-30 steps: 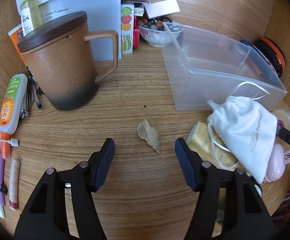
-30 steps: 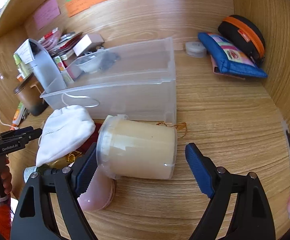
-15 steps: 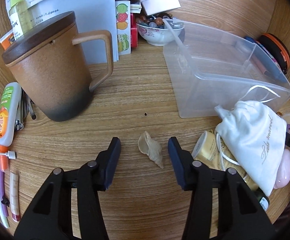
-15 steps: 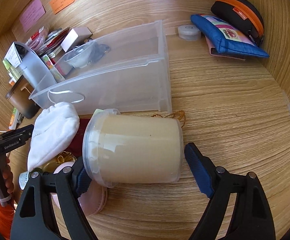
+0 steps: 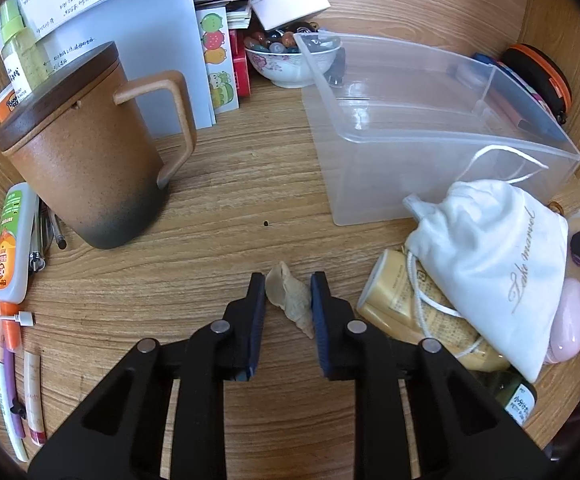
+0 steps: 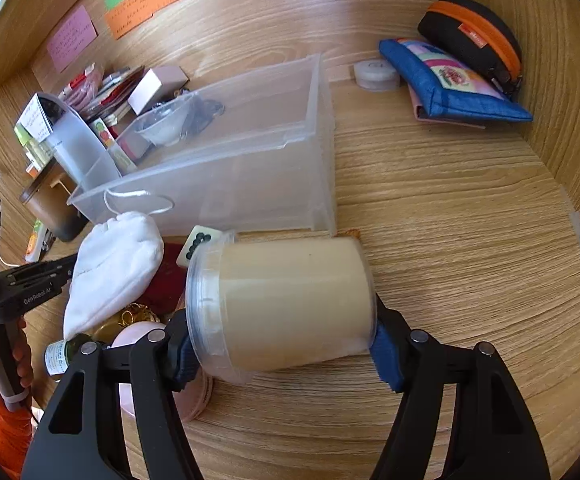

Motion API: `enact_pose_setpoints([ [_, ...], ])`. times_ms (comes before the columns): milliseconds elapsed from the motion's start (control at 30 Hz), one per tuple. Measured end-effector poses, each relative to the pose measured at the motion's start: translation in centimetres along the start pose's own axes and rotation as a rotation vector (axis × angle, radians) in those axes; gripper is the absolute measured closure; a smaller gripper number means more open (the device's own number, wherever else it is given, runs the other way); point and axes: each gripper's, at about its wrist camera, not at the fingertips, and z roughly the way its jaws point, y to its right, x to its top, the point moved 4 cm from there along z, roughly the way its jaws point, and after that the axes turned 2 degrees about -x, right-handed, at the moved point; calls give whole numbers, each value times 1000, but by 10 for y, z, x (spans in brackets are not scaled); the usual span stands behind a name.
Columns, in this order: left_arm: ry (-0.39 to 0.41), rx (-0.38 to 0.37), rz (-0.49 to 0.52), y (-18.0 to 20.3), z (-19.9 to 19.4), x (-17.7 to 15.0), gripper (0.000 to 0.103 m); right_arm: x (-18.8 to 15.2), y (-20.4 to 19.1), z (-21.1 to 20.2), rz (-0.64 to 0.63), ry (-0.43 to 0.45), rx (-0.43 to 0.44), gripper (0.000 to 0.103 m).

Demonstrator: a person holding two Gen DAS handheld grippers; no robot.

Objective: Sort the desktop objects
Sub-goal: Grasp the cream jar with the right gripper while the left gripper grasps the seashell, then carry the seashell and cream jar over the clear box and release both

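Note:
My left gripper (image 5: 288,292) is shut on a small tan seashell (image 5: 290,298) that lies on the wooden desk. My right gripper (image 6: 281,344) is shut on a cream plastic jar (image 6: 285,304) lying on its side, its lid end to the left. A clear plastic bin (image 5: 418,128) stands ahead and to the right of the shell; in the right wrist view the bin (image 6: 225,176) is just behind the jar. A white drawstring pouch (image 5: 498,256) lies by the bin's near corner and shows in the right wrist view (image 6: 113,268) too.
A brown lidded mug (image 5: 81,160) stands left. A bowl of beads (image 5: 285,60), papers and small boxes are at the back. Tubes and pens (image 5: 13,240) lie at the far left. A blue pouch (image 6: 450,80) and a black case (image 6: 474,40) sit back right.
My left gripper moved forward and closed on the seashell. My right gripper closed on the cream jar, which now looks raised and nearer the camera.

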Motion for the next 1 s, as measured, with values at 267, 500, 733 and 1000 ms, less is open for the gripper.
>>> enact_pose_setpoints([
  [267,62,8,-3,6,-22,6,81,1,6,-8,18,-7,33,39],
  [500,134,2,22,19,-55,19,81,8,2,-29,-7,43,31,40],
  [733,185,-16,41,29,-82,23,81,27,-6,-53,-71,109,18,40],
  [1000,239,-42,68,44,-107,41,81,53,-26,-72,-166,177,18,40],
])
